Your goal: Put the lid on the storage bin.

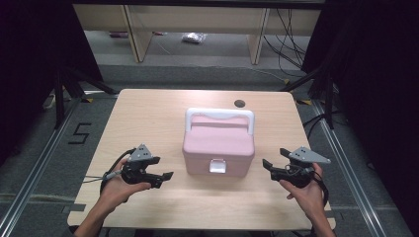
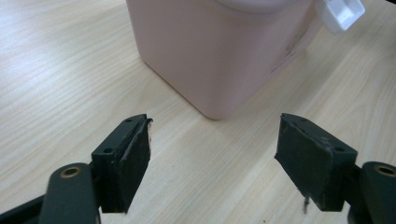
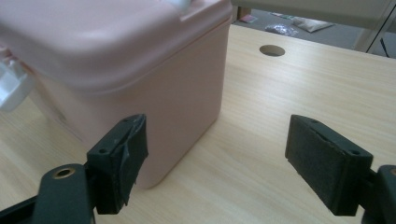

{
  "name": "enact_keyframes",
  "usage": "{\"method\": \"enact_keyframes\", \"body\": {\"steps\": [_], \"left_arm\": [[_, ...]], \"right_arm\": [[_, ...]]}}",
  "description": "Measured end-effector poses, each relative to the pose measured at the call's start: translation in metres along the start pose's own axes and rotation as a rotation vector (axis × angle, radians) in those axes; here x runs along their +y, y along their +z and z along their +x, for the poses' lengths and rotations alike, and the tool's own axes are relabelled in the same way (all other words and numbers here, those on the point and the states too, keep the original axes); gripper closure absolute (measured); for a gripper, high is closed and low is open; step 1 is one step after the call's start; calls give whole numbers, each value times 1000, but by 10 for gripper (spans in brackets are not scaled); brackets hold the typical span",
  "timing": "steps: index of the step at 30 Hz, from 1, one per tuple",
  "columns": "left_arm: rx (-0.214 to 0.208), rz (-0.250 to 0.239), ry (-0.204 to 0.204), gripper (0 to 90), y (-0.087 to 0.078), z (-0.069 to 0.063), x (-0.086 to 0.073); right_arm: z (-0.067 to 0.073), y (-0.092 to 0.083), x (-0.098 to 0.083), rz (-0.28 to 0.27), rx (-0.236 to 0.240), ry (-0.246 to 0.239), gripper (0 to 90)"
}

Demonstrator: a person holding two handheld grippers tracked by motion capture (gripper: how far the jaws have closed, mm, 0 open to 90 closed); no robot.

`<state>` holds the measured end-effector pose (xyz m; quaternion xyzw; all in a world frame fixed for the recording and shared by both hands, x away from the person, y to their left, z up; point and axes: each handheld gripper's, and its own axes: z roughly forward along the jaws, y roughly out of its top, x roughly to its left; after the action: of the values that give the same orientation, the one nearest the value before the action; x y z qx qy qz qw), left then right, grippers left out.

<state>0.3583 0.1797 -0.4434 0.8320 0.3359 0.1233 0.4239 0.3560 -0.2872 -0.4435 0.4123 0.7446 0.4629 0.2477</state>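
While both hands rest low on the bench [image 1: 148,113], the left gripper [image 1: 167,177] and right gripper [image 1: 267,165] flank the pink box [image 1: 218,148], jaws wide, pointing inward at it.

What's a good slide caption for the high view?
Two open grippers, left and right, flank a closed pink box on the wooden table.

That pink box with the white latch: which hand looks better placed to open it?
Roughly even, maybe the right. Both the left gripper and right gripper flank the box, open and empty; the latch sits centred between them.
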Motion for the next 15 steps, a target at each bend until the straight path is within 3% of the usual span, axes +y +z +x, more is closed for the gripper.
{"method": "enact_keyframes", "body": {"steps": [1,2,3,4,5,9,13,15], "left_arm": [[5,-5,-7,249,0,-1,-1],[9,-20,-17,242,0,-2,-2],[12,-8,-2,231,-1,-1,-3],[20,-24,-22,227,0,-3,-4],[23,-13,-7,225,-1,-3,-6],[31,-7,-14,204,0,-6,-13],[28,0,-14,200,-1,-11,-20],[21,4,-11,199,-2,-13,-24]], "right_arm": [[-1,0,-2,-10,1,-14,208],[1,-1,-4,-2,13,8,206],[-1,-1,-6,-13,19,-4,204],[-1,-3,-7,-3,22,4,201],[-1,-4,-8,-2,19,10,199],[0,-4,-15,7,20,-2,195],[6,-6,-18,38,30,35,192],[8,-6,-19,55,39,30,193]]}}
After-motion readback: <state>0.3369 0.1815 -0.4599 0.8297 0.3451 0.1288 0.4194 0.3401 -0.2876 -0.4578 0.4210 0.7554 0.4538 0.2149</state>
